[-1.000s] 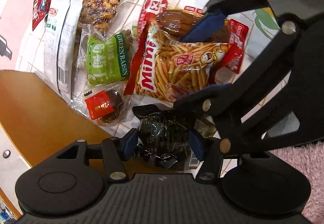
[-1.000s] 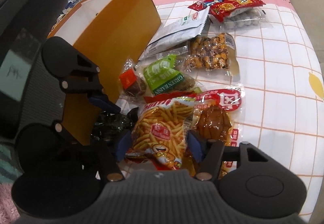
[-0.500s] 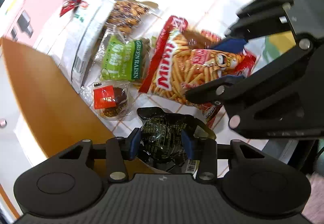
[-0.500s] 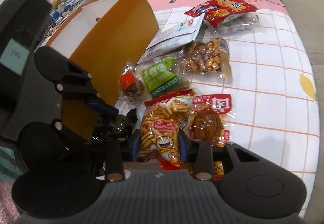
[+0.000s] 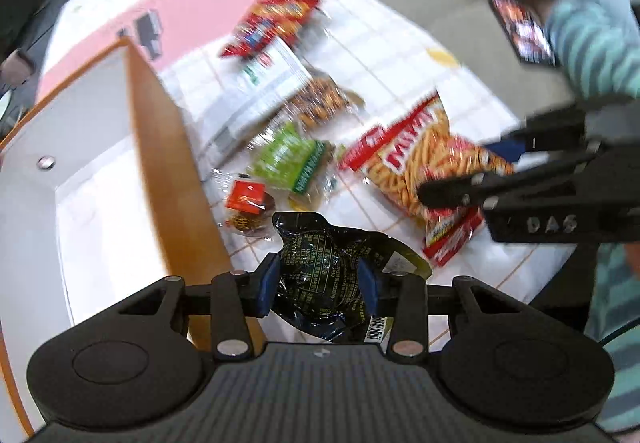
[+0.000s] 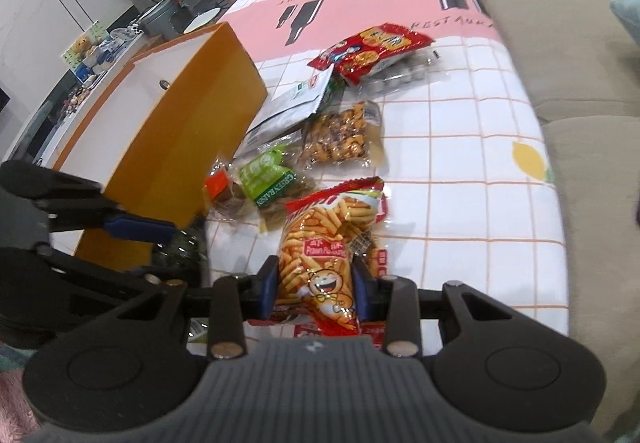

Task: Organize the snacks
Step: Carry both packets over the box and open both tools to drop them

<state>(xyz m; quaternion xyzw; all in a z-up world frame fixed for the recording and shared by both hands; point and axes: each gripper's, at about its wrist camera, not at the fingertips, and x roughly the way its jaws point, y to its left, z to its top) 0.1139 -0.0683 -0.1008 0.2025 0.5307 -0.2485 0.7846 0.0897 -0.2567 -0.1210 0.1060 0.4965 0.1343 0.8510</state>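
Your left gripper [image 5: 318, 285] is matte black, with a ribbed grey-black body, two round caps at the near corners and silver screw heads along its linkage bars. Its fingers [image 5: 266, 283] carry blue pads. Your right gripper [image 6: 314, 289] is built the same, with pale letters on its side. Your sleeve [image 5: 592, 47] is teal with lighter stripes.

Readable: "GREEN RAISIN" on the green packet [image 6: 267, 182], "RESTAU…" — cut off — on the tablecloth's pink band [image 6: 360, 3], "DAS" on the right gripper's [image 5: 476, 171] body; fine print on the black packet [image 5: 320, 275] too small.
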